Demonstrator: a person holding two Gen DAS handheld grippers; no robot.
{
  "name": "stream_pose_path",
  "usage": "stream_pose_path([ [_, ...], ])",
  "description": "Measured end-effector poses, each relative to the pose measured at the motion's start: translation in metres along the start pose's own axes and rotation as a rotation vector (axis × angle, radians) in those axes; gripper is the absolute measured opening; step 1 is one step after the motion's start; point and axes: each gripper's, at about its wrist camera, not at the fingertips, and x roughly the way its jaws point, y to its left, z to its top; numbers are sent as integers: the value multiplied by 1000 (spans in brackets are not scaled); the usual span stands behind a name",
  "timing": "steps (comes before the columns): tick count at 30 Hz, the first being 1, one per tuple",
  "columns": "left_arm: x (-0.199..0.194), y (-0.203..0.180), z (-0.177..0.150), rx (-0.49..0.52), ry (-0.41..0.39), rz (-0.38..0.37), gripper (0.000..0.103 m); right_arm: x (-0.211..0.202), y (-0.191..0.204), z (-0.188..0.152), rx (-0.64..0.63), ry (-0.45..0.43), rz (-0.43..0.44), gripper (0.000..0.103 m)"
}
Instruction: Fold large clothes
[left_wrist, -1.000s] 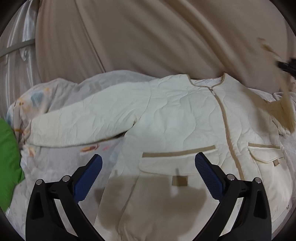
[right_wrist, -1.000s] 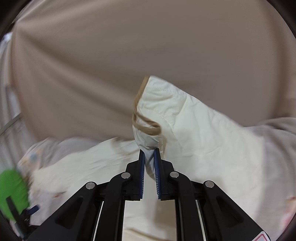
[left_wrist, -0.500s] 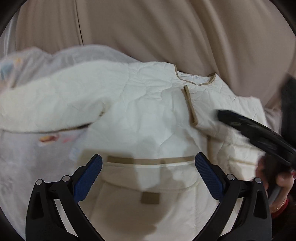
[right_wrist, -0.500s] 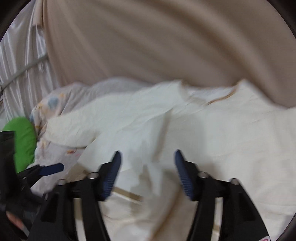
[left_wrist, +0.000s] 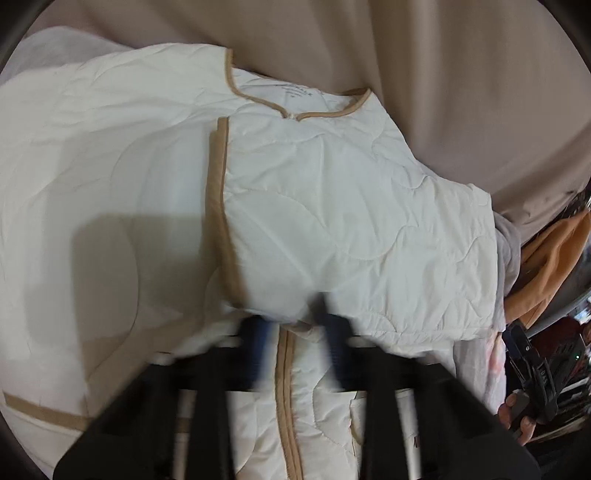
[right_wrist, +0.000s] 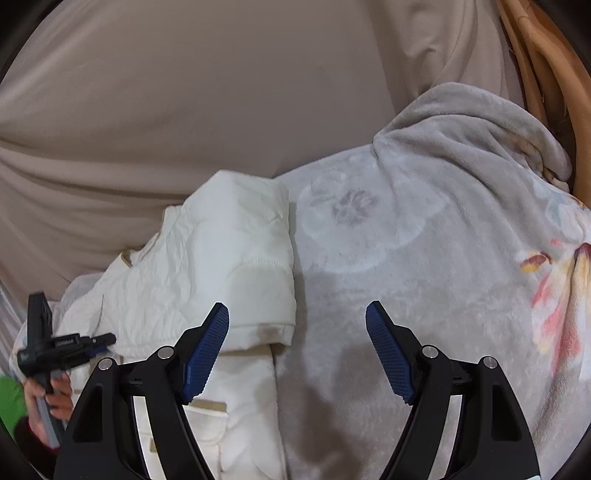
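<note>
A cream quilted jacket (left_wrist: 332, 221) with tan trim lies front up on a blanket, its one sleeve folded across the chest. My left gripper (left_wrist: 297, 350) is blurred in the left wrist view. Its fingers have come together at the lower edge of that folded sleeve, over the zipper trim, with fabric between them. The right wrist view shows the same gripper (right_wrist: 105, 338) narrow and low over the jacket (right_wrist: 221, 258). My right gripper (right_wrist: 297, 332) hovers over the blanket beside the jacket's folded edge. Its jaws are opening and nothing is between them.
The grey blanket (right_wrist: 443, 277) with a flower print covers the surface and bunches up at the back right. A beige curtain (right_wrist: 184, 110) hangs behind. Orange cloth (left_wrist: 554, 258) and clutter sit at the right edge, a wicker frame (right_wrist: 546, 74) behind, something green (right_wrist: 9, 402) far left.
The right gripper let go of the sleeve, which now lies folded over the jacket's chest, then opened and swung right over the blanket. The left gripper moved in over the jacket and closed.
</note>
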Motion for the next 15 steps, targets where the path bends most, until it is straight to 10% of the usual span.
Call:
stream_pose_path([
  [6,-72,29,24,-18,-257,134,5,17,29,-17,-53,81,142,75],
  [15,-43,88,10,-63,-181,279,6,105,63,-4,76,243,251,66],
])
